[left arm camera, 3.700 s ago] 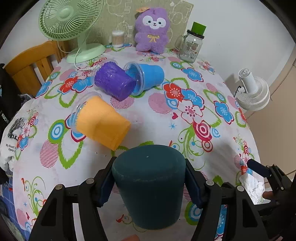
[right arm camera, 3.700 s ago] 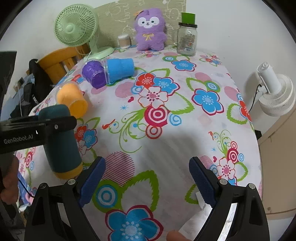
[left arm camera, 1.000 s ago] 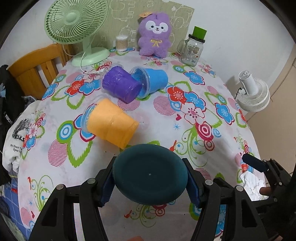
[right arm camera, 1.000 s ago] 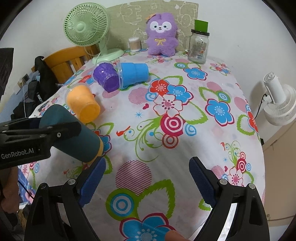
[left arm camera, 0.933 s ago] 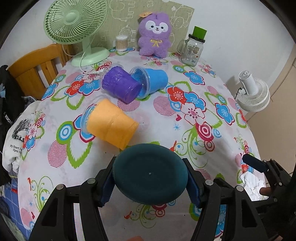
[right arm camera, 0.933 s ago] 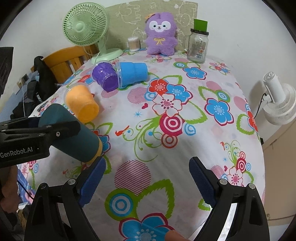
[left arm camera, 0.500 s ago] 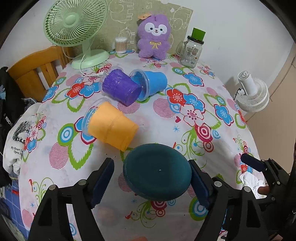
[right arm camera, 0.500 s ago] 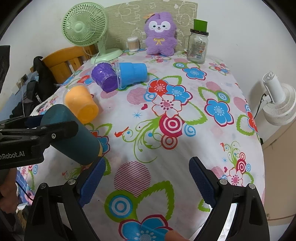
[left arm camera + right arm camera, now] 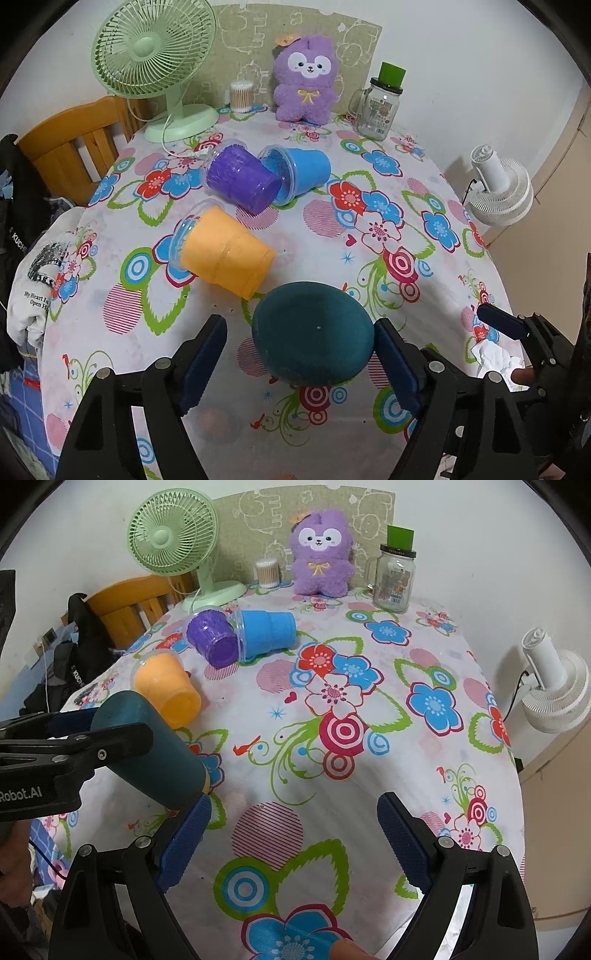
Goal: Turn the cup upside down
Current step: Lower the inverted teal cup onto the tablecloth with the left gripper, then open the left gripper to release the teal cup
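Cup (image 9: 314,330) on table (image 9: 424,206), between left claw (image 9: 301,363) fingers.

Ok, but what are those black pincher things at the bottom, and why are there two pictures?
Those are claws, one in each of a person's hands. Each carries a camera looking along its fingers, so there are two pictures. The left claw is open around a tilted dark teal cup. The right claw is open and empty. An orange cup, a purple cup and a blue cup lie on their sides on the flowery table, with a plush toy and a green fan at the back.
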A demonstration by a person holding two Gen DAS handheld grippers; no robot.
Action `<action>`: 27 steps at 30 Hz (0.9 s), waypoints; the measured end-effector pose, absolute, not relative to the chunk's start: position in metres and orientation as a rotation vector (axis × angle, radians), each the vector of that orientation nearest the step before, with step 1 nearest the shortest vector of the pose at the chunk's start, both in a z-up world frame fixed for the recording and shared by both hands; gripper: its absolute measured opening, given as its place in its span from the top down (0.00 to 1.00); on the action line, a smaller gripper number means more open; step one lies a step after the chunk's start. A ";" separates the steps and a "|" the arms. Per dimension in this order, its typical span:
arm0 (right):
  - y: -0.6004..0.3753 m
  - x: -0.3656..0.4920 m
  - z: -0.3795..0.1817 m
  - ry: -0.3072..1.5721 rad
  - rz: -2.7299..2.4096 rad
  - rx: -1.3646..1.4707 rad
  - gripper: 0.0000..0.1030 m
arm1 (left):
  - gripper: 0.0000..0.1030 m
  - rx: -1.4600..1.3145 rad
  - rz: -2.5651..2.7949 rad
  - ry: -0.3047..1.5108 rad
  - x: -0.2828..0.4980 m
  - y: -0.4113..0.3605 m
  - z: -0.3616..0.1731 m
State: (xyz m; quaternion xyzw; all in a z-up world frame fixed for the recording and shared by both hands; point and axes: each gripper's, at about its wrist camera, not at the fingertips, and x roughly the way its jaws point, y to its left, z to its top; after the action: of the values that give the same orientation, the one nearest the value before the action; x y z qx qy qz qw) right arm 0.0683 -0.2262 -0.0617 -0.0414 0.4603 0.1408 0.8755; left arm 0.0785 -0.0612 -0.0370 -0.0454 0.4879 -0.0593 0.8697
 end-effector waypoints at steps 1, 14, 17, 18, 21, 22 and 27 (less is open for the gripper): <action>-0.226 0.068 -0.060 0.958 0.294 -0.088 0.10 | 0.18 -0.097 -0.125 1.014 0.077 -0.061 -0.035; -0.225 0.065 -0.040 0.897 0.252 -0.112 0.09 | 0.06 -0.101 -0.110 0.897 0.062 -0.056 -0.010; -0.224 0.064 -0.035 0.877 0.243 -0.115 0.05 | 0.03 -0.097 -0.107 0.870 0.058 -0.056 -0.005; -0.223 0.064 -0.033 0.872 0.242 -0.116 0.05 | 0.03 -0.095 -0.107 0.863 0.057 -0.056 -0.004; -0.221 0.063 -0.026 0.853 0.242 -0.116 0.05 | 0.01 -0.100 -0.108 0.838 0.054 -0.055 0.001; -0.221 0.062 -0.024 0.848 0.242 -0.117 0.05 | 0.01 -0.102 -0.108 0.827 0.052 -0.055 0.003; -0.217 0.058 -0.013 0.800 0.224 -0.140 0.03 | 0.00 -0.110 -0.099 0.778 0.046 -0.051 0.013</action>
State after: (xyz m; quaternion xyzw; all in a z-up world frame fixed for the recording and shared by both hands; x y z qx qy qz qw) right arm 0.0584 -0.2170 -0.0126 -0.0681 0.3883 0.1089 0.9125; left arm 0.0459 -0.0513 0.0133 -0.0535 0.3790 -0.0484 0.9226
